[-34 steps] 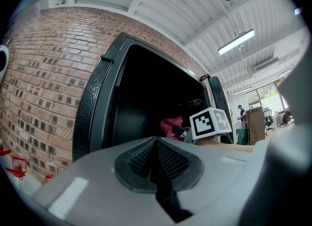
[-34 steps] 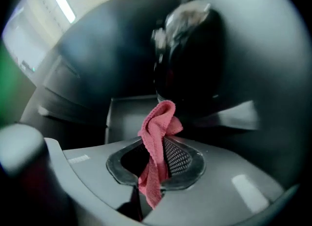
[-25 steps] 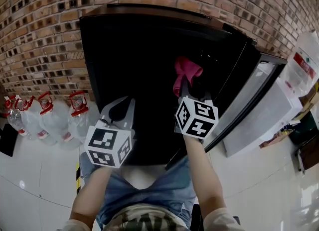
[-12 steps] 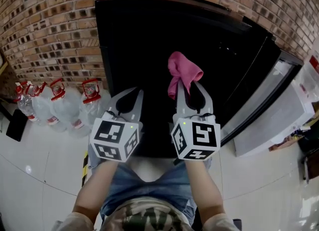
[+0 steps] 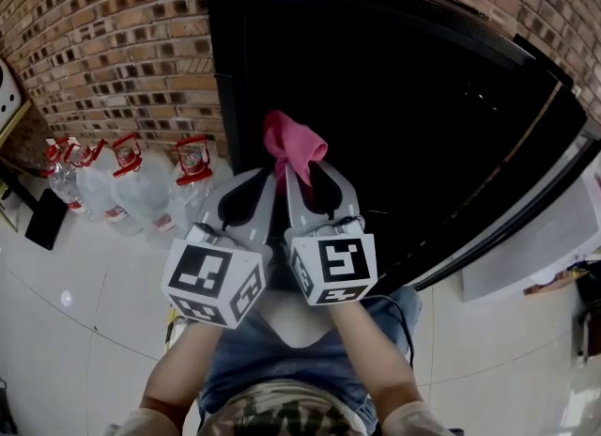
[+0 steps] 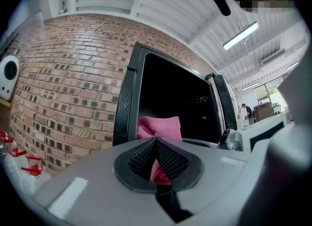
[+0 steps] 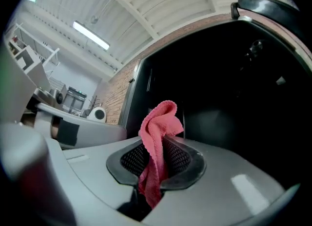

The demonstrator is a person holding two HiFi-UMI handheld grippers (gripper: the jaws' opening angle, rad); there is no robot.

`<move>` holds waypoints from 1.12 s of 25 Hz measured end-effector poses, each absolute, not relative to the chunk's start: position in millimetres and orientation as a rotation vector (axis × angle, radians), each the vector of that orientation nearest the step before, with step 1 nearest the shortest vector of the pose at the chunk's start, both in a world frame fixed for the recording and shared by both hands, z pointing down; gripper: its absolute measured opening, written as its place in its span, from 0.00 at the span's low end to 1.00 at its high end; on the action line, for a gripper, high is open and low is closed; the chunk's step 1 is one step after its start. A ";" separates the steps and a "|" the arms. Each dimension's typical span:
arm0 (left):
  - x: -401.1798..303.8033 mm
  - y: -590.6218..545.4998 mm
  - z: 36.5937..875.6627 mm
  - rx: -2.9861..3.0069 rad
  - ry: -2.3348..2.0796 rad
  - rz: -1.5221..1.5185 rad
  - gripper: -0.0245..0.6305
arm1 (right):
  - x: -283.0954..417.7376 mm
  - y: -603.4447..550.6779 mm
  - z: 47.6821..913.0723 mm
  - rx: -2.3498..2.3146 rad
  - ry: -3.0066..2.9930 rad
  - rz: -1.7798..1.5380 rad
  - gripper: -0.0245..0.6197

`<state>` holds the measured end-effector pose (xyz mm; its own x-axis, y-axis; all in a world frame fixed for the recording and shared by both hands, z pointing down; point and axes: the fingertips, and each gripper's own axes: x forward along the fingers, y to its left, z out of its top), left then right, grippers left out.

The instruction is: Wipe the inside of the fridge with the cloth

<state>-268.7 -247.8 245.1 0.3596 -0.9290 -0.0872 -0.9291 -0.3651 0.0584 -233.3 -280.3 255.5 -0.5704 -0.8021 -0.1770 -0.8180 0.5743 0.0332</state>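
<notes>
"Where was the pink cloth (image 5: 292, 146)?"

"Before the open fridge (image 5: 394, 86), pinched in my right gripper (image 5: 299, 172), raised for wiping inside. My left gripper (image 5: 264, 175) was pressed together, idle there."

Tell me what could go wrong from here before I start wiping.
The cloth is bunched in the right gripper, with only a small wad past the tips, so the jaws might scrape the fridge rather than wipe. The left gripper seems to nip the cloth too; moving the grippers apart could tug it loose.
</notes>
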 end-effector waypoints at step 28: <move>-244.6 -264.1 252.3 -2.678 1.665 0.092 0.02 | -230.0 -461.3 284.4 -1.650 2.556 0.125 0.15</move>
